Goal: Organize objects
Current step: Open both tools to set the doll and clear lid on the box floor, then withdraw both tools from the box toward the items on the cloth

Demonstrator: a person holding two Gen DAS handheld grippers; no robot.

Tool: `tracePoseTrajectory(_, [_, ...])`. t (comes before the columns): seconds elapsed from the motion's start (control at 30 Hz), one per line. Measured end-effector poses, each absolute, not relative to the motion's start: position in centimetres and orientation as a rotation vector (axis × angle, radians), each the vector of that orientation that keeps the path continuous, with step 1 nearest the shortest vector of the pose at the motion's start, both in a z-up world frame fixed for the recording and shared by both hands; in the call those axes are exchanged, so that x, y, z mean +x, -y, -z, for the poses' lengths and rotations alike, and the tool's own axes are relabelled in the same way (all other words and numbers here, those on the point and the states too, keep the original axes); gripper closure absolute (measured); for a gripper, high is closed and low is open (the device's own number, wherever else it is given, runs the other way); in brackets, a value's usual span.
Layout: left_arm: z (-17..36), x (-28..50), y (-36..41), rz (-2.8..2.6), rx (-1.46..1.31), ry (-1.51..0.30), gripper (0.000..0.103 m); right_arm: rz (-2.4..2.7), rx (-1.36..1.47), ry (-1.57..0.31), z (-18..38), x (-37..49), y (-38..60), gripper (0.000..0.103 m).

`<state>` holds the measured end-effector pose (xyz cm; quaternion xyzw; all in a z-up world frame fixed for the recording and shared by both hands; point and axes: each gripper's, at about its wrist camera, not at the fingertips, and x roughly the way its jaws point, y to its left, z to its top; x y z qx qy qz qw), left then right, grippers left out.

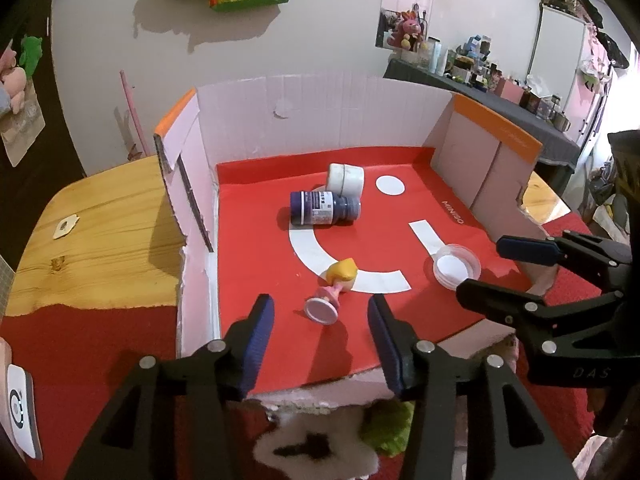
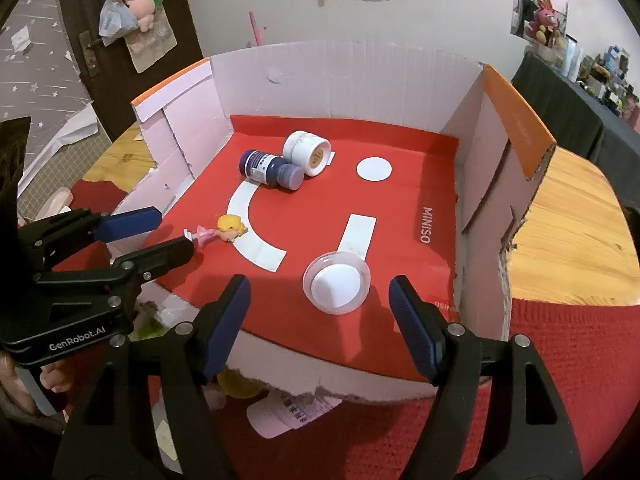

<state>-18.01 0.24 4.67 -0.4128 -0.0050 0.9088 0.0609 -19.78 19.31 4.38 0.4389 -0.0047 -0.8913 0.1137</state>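
Observation:
A cardboard box [image 1: 400, 112] with a red floor holds the objects. A small figurine with yellow hair [image 1: 336, 284] lies on its side near the front, just beyond my left gripper [image 1: 320, 302], which is open with its pads clear of it. A clear round dish [image 2: 336, 282] sits upright ahead of my right gripper [image 2: 318, 282], open and not touching it. Farther back a dark blue bottle [image 1: 324, 208] lies on its side against a tipped white jar [image 1: 346, 178]. The left gripper [image 2: 168, 232] also shows in the right wrist view, beside the figurine [image 2: 224, 230].
The box stands on a wooden table [image 1: 100, 232] partly covered by a red cloth [image 2: 560, 360]. Its front wall is torn low; the other walls stand high. A white fluffy toy [image 1: 316, 448] and a printed label [image 2: 296, 412] lie in front of the box.

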Motion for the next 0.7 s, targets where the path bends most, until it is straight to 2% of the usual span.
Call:
tracePoseTrajectory(0.07, [-4.7, -17.8, -0.2, -2.751, -1.246, 0.016, 0.050, 2.618, 1.283, 0.017, -4.5, -19.5, -19.3, 0.032])
tracePoseTrajectory(0.2, [-5.0, -17.2, -0.3, -2.762, -1.230, 0.020, 0.044, 2.629, 1.268, 0.023, -4.9, -18.8, -19.4, 0.025])
tracePoseTrajectory(0.43, [-5.5, -15.9, -0.1, -2.778, -1.208, 0.027, 0.036, 2.642, 1.244, 0.014, -5.6, -17.6, -19.1, 0.024])
tracePoseTrajectory(0.53, [-5.6, -15.5, 0.0, -2.784, -1.204, 0.032, 0.031, 2.645, 1.235, 0.014, -5.7, -17.1, -19.0, 0.019])
tracePoseTrajectory(0.7, [-6.0, -14.6, 0.2, -2.804, -1.186, 0.034, 0.025, 2.654, 1.222, 0.008, -6.0, -16.2, -18.7, 0.018])
